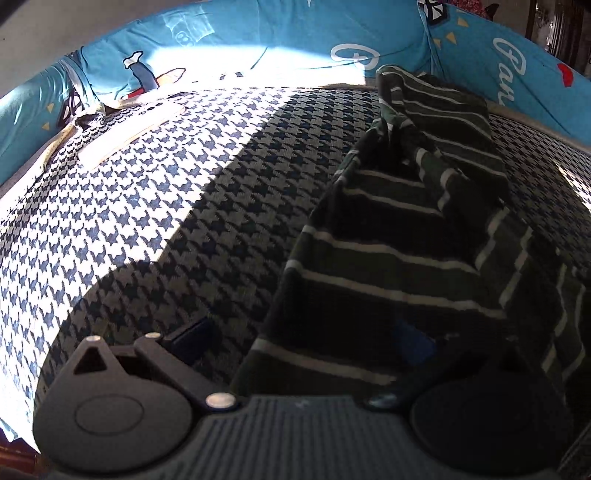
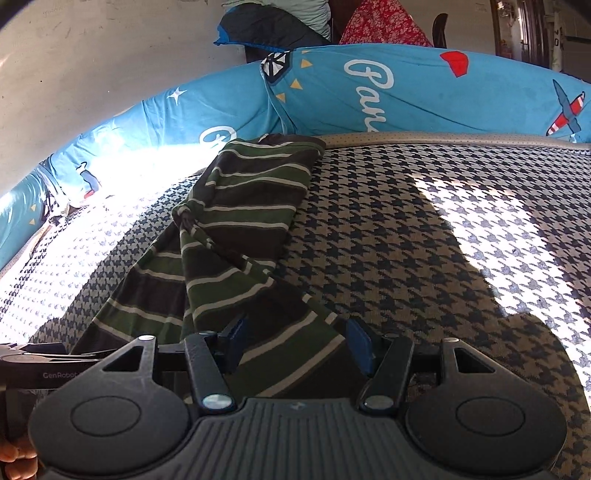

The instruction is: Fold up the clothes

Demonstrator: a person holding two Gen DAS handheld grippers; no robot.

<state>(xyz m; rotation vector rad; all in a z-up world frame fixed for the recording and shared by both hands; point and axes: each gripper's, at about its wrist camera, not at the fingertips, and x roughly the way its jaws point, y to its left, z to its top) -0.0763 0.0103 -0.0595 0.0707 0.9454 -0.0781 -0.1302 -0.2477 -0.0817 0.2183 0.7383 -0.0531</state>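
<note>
In the left wrist view, a dark green striped garment (image 1: 399, 236) lies on a houndstooth-patterned surface (image 1: 155, 206), stretching from near the camera away toward a blue printed cushion (image 1: 229, 40) that runs along the far edge. The garment is partly folded lengthwise, with a bunched ridge running up its middle. The left gripper (image 1: 299, 336) sits low over the near end of the cloth: its left blue finger pad (image 1: 192, 332) rests on bare houndstooth just beside the garment's edge, while the other pad (image 1: 413, 339) is dim and lies over the striped fabric. The fingers stand spread wide, with the garment's near left edge between them, and nothing is pinched. A white flat strip (image 1: 129, 129) lies on the sunlit far left of the surface.

In the right wrist view, the same striped garment (image 2: 236, 229) runs diagonally from the cushion (image 2: 406, 96) down to the right gripper (image 2: 295, 343). Its near corner lies directly between the two blue pads (image 2: 360, 345), which stand apart on either side of the cloth without closing on it. The fabric passes under and between the fingers, touching the surface (image 2: 424, 258). The left gripper's body (image 2: 33, 362) shows at the left edge, beside the garment's near left side. A red floral cloth (image 2: 384, 22) lies beyond the cushion.
</note>
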